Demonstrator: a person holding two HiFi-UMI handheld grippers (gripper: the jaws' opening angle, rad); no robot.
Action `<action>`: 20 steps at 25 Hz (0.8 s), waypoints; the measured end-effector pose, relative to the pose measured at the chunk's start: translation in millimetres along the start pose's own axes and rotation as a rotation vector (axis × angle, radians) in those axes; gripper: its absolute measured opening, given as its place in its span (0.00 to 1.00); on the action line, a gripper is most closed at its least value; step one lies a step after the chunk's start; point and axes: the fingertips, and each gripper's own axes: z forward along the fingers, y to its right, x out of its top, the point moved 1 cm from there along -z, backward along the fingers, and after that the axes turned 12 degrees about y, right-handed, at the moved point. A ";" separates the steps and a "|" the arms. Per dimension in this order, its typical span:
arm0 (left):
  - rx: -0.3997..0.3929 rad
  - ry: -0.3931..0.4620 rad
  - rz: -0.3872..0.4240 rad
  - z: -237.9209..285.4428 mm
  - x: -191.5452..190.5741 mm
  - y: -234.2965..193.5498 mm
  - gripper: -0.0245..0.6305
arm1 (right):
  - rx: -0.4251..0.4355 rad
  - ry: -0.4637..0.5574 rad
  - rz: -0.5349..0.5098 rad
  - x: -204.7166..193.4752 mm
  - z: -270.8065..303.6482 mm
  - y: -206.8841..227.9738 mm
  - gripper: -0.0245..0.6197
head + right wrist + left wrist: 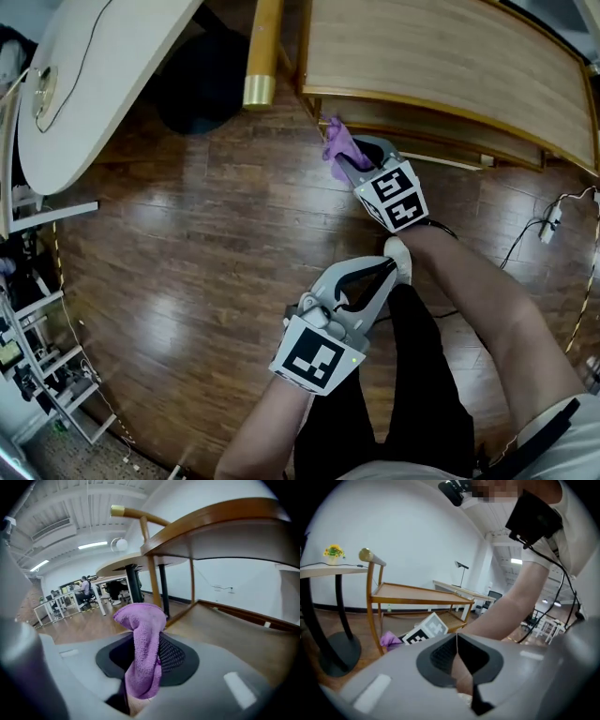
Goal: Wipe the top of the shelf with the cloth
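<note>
Fingers point(174, 657) of the right gripper point(345, 161) were clenched on a purple terry cloth point(142, 648). They pinched it near its lower end, so a loose fold stood up above the black ribbed pads. That grip left a free bunch of fabric ahead of the jaws, probably so that fabric, not plastic, would meet the wood. The cloth point(336, 145) sat just beside the near corner of the light wooden shelf unit point(441, 56), not on it. In the right gripper view the top board point(225, 522) showed its underside overhead, with the lower board point(234, 620) stretching away beneath. I judged from this that the gripper was held below the top and would need lifting before any wiping began.

The left gripper point(384, 269) had its fingers point(440, 656) pressed together with only a thin seam between them and nothing caught there. It hung low over the wooden plank floor point(187, 244), next to the person's black trouser leg point(412, 375) and well apart from the shelf. It seemed parked there as the idle hand.

A gold-capped handle bar point(261, 56) rose at the shelf's end, and a round white table point(94, 75) stood further to the left.
</note>
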 end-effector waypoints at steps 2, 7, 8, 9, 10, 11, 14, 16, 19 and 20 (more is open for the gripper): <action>0.039 0.003 0.008 -20.8 -1.5 -13.7 0.07 | 0.053 -0.014 -0.025 -1.4 32.6 -25.9 0.23; 0.085 0.003 -0.029 -35.7 -16.4 -31.3 0.07 | 0.021 -0.061 -0.038 -26.8 52.1 -14.7 0.23; 0.080 0.004 -0.034 -32.4 -19.1 -30.3 0.07 | -0.001 -0.074 -0.038 -33.5 44.2 -3.3 0.23; 0.072 0.005 -0.031 -28.1 -20.2 -28.7 0.07 | -0.021 -0.087 -0.039 -38.9 35.0 8.5 0.23; 0.060 0.002 -0.024 -23.4 -20.4 -26.4 0.07 | -0.040 -0.099 -0.041 -43.9 24.8 20.5 0.23; 0.045 -0.003 -0.018 -18.0 -20.3 -23.2 0.07 | -0.058 -0.111 -0.047 -48.8 13.3 33.2 0.23; -0.004 -0.015 -0.022 1.8 -21.2 -8.8 0.07 | -0.125 -0.135 -0.073 -56.8 -30.1 74.0 0.23; -0.041 -0.025 -0.028 16.0 -22.1 2.6 0.07 | -0.181 -0.149 -0.077 -64.3 -62.0 101.5 0.23; -0.100 -0.040 -0.026 38.2 -20.4 18.9 0.07 | -0.259 -0.168 -0.067 -78.2 -109.0 137.5 0.23; -0.120 -0.043 -0.023 45.7 -19.4 24.7 0.07 | -0.286 -0.174 -0.064 -82.6 -125.6 149.3 0.23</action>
